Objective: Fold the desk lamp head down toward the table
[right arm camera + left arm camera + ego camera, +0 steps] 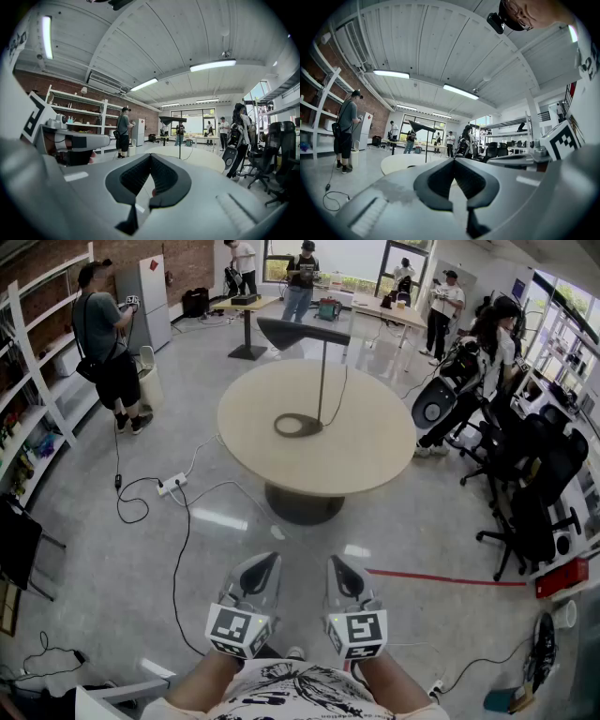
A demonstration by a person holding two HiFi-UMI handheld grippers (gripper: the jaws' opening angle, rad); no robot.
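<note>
Round, pale-topped table on a dark pedestal foot, set on a glossy grey floor in the head view. Bears a single desk lamp, upright on a flat ring base left of the tabletop's centre, thin cord hanging beside the stem. Rest of the top bare. On the floor left of the pedestal, a white power strip among looping black cables; to the right, a line of red tape.
</note>
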